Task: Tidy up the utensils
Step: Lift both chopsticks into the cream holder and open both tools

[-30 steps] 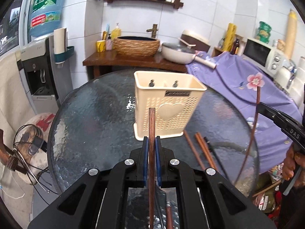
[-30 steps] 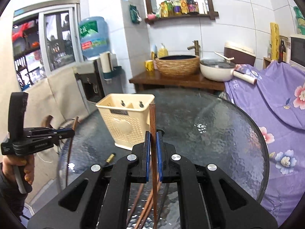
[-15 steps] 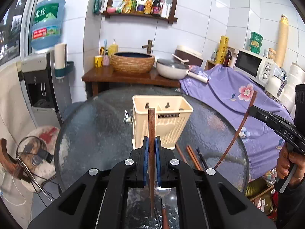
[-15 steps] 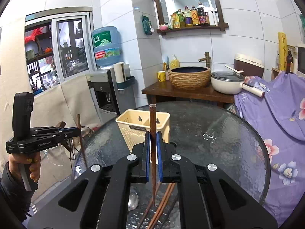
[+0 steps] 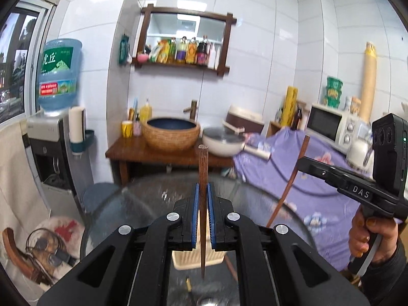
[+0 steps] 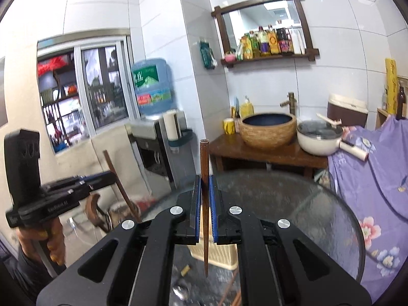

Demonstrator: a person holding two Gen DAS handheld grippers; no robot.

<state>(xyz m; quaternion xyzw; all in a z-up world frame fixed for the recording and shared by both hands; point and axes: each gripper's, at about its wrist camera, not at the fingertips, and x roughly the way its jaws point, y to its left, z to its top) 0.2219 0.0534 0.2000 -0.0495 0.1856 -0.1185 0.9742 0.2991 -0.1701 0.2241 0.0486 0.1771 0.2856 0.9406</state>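
My left gripper (image 5: 202, 199) is shut on a dark wooden chopstick (image 5: 203, 168), held upright with its tip pointing down. My right gripper (image 6: 203, 193) is shut on another wooden chopstick (image 6: 204, 163), also upright. The cream utensil basket (image 5: 196, 257) stands on the glass table below both grippers, mostly hidden by the jaws; it also shows in the right wrist view (image 6: 219, 255). More chopsticks (image 6: 230, 290) and a spoon (image 6: 179, 290) lie on the glass in front of the basket. Each gripper shows in the other's view: the right one (image 5: 304, 164), the left one (image 6: 112, 176).
The round glass table (image 6: 318, 219) has a purple flowered cloth (image 6: 377, 178) draped beside it on the right. A wooden counter (image 5: 158, 153) with a woven basin and a white pan stands behind. A water dispenser (image 5: 53, 153) stands at the left.
Both grippers have risen and tilted up with their chopsticks. The basket has dropped from the middle of each view to below the jaws. The chopsticks now hang above it.
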